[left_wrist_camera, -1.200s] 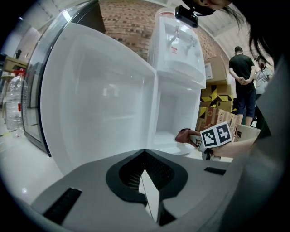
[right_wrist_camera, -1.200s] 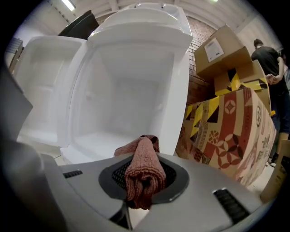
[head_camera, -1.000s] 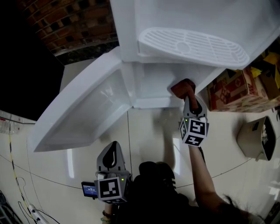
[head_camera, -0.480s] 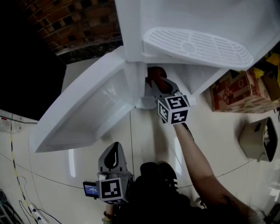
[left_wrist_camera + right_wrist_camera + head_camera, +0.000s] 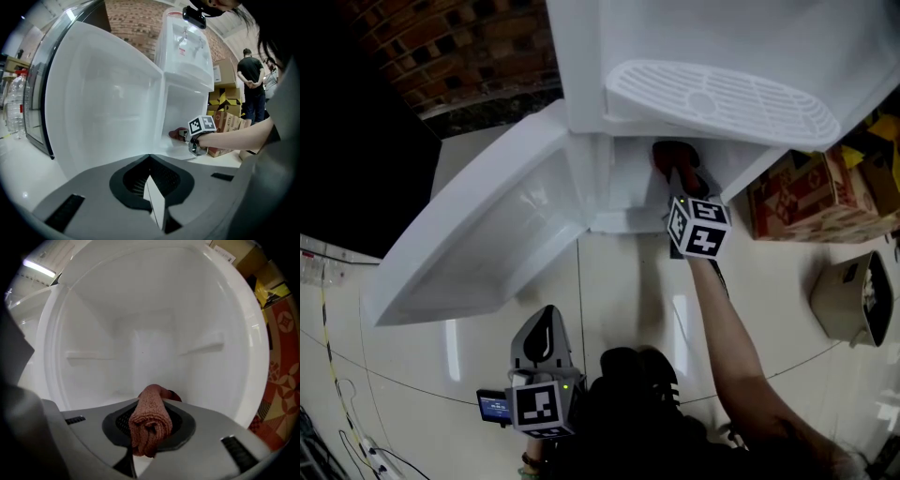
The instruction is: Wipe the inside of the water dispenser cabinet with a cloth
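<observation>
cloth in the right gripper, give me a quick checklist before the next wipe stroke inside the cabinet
1. Reddish-brown knitted cloth clamped in right gripper: ok.
2. White cabinet door swung wide open: ok.
3. White cabinet interior free of loose objects: ok.
4. Cloth pressed against an inner surface: cannot tell.
5. Left gripper shut, empty, held back from the cabinet: ok.

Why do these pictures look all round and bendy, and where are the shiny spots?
Right gripper view: the wide lens bends the cabinet opening into a circle with dark corners, and the close cloth looks slightly soft. Left gripper view: same bulge, so the door curves. Head view: lamp glare streaks the shiny floor; the top left is almost black.
</observation>
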